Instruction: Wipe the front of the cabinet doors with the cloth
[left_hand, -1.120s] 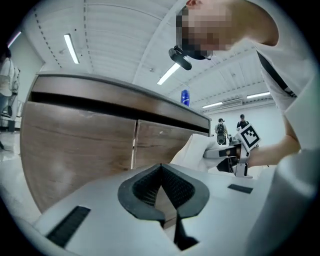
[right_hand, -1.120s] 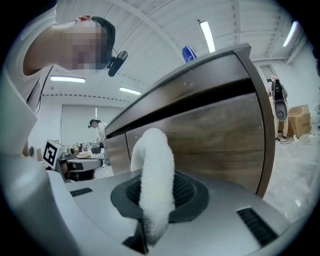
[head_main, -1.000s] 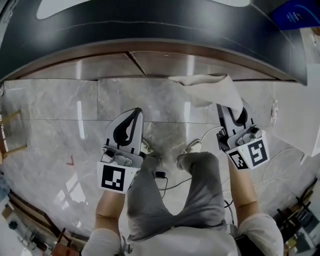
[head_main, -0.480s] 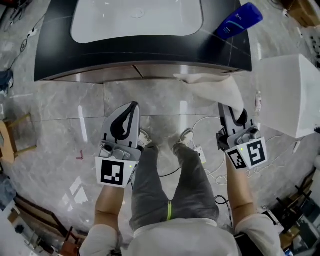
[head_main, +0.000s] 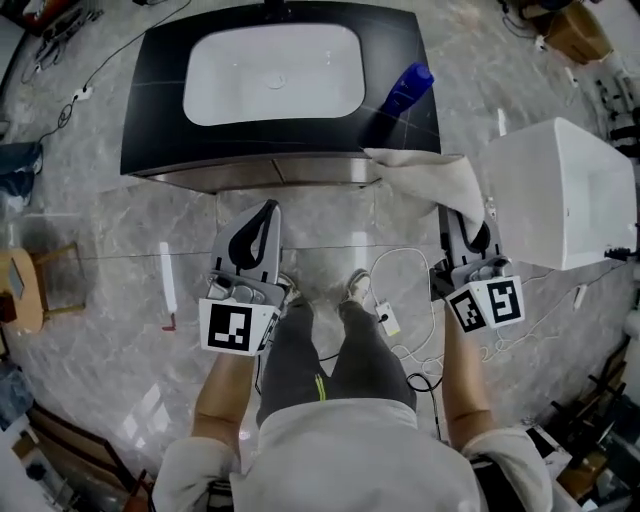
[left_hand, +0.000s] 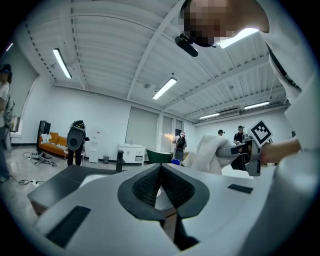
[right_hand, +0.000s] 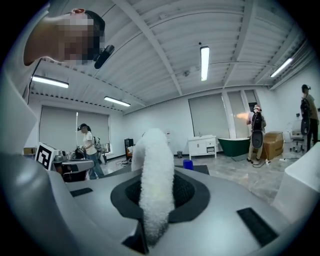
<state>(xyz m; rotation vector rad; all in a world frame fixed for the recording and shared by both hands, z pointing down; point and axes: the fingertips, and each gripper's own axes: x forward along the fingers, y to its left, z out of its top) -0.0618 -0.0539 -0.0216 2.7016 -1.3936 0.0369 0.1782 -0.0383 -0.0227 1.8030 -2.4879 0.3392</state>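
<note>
The cabinet has a black top, and its brown door fronts (head_main: 280, 174) show as a thin strip at the top of the head view. My right gripper (head_main: 468, 212) is shut on a white cloth (head_main: 432, 180), which drapes forward from the jaws toward the cabinet's right corner without clearly touching it. In the right gripper view the cloth (right_hand: 156, 185) stands up between the closed pads. My left gripper (head_main: 267, 208) is shut with nothing in it and hangs over the floor short of the doors; its pads meet in the left gripper view (left_hand: 161, 167), where the cloth (left_hand: 207, 152) shows at the right.
A white sink (head_main: 272, 72) and a blue bottle (head_main: 405, 90) sit on the cabinet top. A white box (head_main: 555, 190) stands to the right, a wooden stool (head_main: 20, 290) to the left. Cables (head_main: 400, 330) lie on the marble floor by my feet. Other people stand far off.
The head view has pulled up and back: the cabinet now looks smaller and farther, with the whole sink in sight. Both grippers keep their poses, and the cloth stays held.
</note>
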